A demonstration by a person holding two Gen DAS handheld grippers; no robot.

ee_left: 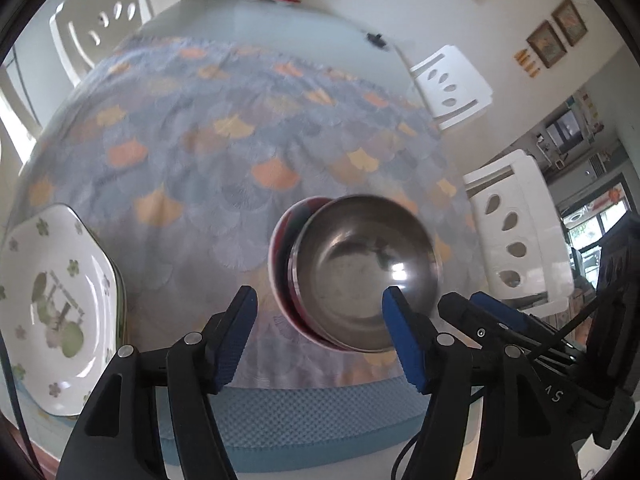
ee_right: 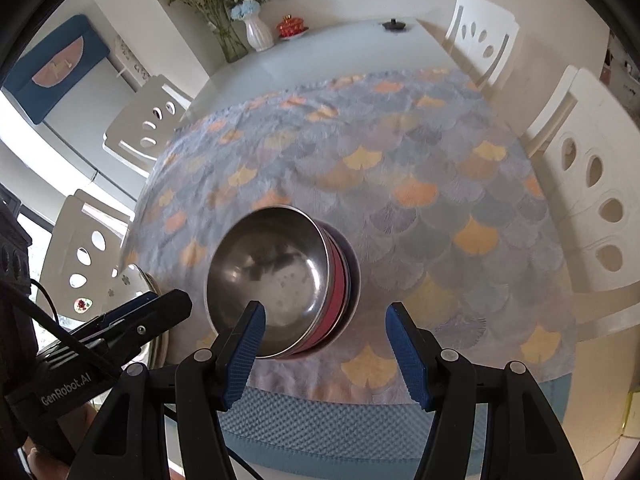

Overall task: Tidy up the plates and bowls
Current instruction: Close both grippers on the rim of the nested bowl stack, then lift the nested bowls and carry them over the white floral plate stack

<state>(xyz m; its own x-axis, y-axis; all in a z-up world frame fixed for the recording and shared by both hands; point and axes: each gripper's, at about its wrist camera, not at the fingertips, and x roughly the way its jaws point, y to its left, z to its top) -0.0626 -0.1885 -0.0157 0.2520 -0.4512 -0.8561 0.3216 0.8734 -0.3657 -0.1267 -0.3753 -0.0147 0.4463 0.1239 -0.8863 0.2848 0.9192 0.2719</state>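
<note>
A steel bowl (ee_left: pixel 360 268) sits nested in a red and dark bowl (ee_left: pixel 280 264) on the patterned tablecloth near the table's front edge. The stack also shows in the right wrist view, steel bowl (ee_right: pixel 268 276) on the red bowl (ee_right: pixel 340 292). My left gripper (ee_left: pixel 320 328) is open and empty, just in front of the stack, its right fingertip (ee_left: pixel 396 312) overlapping the steel bowl's near rim. My right gripper (ee_right: pixel 324 332) is open and empty, close in front of the stack. A white plate with a green flower pattern (ee_left: pixel 56 308) lies at the left.
White chairs (ee_right: pixel 592 184) stand around the table (ee_right: pixel 320 52). A white vase with flowers (ee_right: pixel 256 32), a red pot (ee_right: pixel 292 26) and a small black item (ee_right: pixel 394 24) sit at the table's far end. The right gripper's body (ee_left: pixel 540 344) shows in the left wrist view.
</note>
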